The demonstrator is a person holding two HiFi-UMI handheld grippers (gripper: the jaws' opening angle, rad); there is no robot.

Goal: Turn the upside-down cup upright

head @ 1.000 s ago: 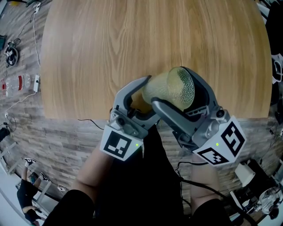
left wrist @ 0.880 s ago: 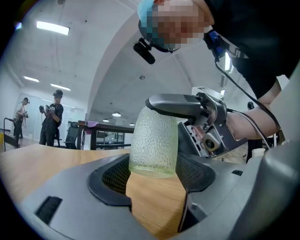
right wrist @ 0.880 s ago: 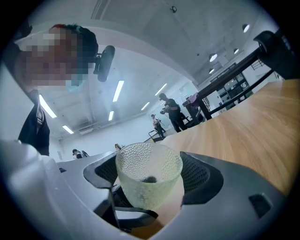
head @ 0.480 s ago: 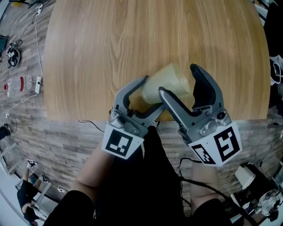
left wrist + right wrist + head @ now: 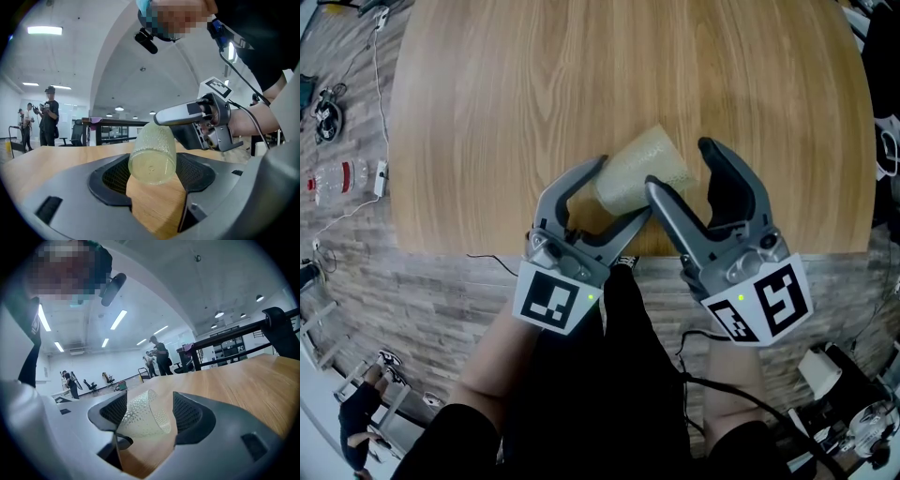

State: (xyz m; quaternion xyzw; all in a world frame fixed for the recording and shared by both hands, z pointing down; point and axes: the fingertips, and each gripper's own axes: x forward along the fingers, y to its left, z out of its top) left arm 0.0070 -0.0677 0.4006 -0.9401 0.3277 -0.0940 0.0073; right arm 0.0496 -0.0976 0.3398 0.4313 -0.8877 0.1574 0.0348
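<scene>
A yellowish, dimpled, see-through cup hangs tilted just over the near part of the wooden table. My left gripper is shut on the cup's closed base end, with a pad on each side. My right gripper straddles the cup's mouth end. Its jaws are closing; the cup lies against the left pad, with a gap showing at the right pad. One right finger reaches over the cup in the left gripper view.
The table's near edge runs just under both grippers. Cables and small items lie on the floor at the left. Several people and black desks stand far behind the table.
The cup's mouth, which faced up toward the head camera, has tipped away toward the table. The right gripper has rolled and shifted slightly, and its jaws have narrowed. The left gripper stayed put.
</scene>
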